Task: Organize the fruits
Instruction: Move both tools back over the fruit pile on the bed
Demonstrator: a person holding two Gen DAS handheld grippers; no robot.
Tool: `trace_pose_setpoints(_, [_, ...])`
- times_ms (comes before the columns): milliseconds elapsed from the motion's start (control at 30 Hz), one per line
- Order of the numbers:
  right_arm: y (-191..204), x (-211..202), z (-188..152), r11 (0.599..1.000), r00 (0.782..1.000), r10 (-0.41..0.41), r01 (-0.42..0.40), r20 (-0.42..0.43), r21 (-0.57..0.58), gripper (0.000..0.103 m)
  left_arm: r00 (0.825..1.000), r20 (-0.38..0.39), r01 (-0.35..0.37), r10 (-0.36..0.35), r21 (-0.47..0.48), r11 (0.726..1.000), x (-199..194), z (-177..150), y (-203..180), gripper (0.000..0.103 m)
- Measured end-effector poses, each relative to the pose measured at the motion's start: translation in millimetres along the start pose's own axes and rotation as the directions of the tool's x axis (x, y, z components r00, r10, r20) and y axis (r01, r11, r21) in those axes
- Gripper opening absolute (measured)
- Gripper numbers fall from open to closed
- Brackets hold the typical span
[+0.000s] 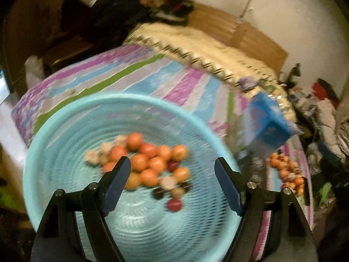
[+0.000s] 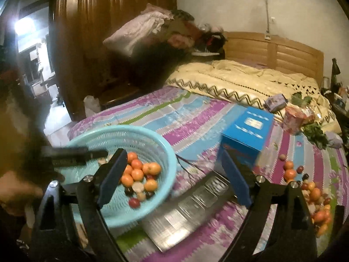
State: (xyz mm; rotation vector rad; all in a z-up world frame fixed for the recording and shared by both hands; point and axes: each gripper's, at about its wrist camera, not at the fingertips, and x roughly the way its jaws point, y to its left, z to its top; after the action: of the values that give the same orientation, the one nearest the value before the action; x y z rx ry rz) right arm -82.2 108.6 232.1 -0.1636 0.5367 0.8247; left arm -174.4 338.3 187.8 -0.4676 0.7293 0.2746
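A light blue mesh basket point(image 1: 65, 131) sits on the striped bedspread and holds several orange, dark red and pale fruits point(image 1: 150, 163). It also shows in the right wrist view point(image 2: 165, 150), with its fruits point(image 2: 139, 179). My left gripper point(image 1: 172, 174) is open and empty, held just above the basket. It appears as a dark blur point(image 2: 72, 155) over the basket's left rim. My right gripper point(image 2: 174, 174) is open and empty, above the bed between the basket and a loose pile of fruits point(image 2: 314, 194), which also shows at the right in the left wrist view point(image 1: 288, 174).
A blue box point(image 2: 246, 133) stands on the bed behind the right gripper. A clear plastic tray point(image 2: 196, 205) lies beside the basket. A cream blanket point(image 2: 240, 80), small packets point(image 2: 294, 118) and leaves lie further back. A wooden wardrobe point(image 2: 98, 32) stands left.
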Motion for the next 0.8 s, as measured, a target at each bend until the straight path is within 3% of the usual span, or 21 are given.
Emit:
trace_pose_setpoints(100, [-29,-27,-23,0.996,0.996,-0.089,0.089,0.005,0.004,0.089,0.994,0.065,0.087,-0.091,0.066,0.994,-17,4,-42,0.08])
trace_pose_setpoints(200, [-67,-52,-56,0.981,0.982,-0.184,0.186,-0.029,0.054,0.089,0.969,0.116,0.196,-0.219,0.186,0.963,-32,1,-99,0.08])
trace_pose_setpoints(300, [-118,-69,-100,0.946,0.956,-0.265,0.283,-0.125,0.156,0.087,0.945,0.088,0.283,-0.316,0.272,0.92,-31,-8,-148,0.08])
trace_pose_setpoints(367, [-159,-75,-133,0.903,0.936,-0.302,0.341,-0.179,0.26,0.074,0.932,0.052,0.327,-0.358,0.301,0.896,-21,-17,-178,0.08])
trace_pose_setpoints(433, [-204,-70,-167,0.836,0.913,-0.298,0.39,-0.278,0.386,0.051,0.93,0.001,0.351,-0.369,0.306,0.885,-6,-26,-198,0.08])
trace_pose_setpoints(500, [-239,-63,-193,0.761,0.914,-0.248,0.389,-0.322,0.519,0.043,0.93,-0.053,0.362,-0.364,0.297,0.883,11,-34,-211,0.08])
trace_pose_setpoints(567, [-259,-54,-206,0.704,0.928,-0.198,0.359,-0.317,0.613,0.042,0.926,-0.108,0.377,-0.361,0.284,0.882,28,-42,-220,0.08])
trace_pose_setpoints(633, [-267,-45,-205,0.676,0.945,-0.165,0.318,-0.284,0.665,0.044,0.924,-0.144,0.381,-0.353,0.288,0.879,38,-49,-227,0.08])
trace_pose_setpoints(700, [-266,-37,-197,0.676,0.952,-0.172,0.301,-0.253,0.672,0.044,0.924,-0.157,0.38,-0.347,0.3,0.875,41,-56,-231,0.08])
trace_pose_setpoints(800, [-269,-20,-190,0.678,0.946,-0.187,0.321,-0.267,0.662,0.044,0.923,-0.17,0.382,-0.345,0.305,0.872,45,-61,-235,0.08])
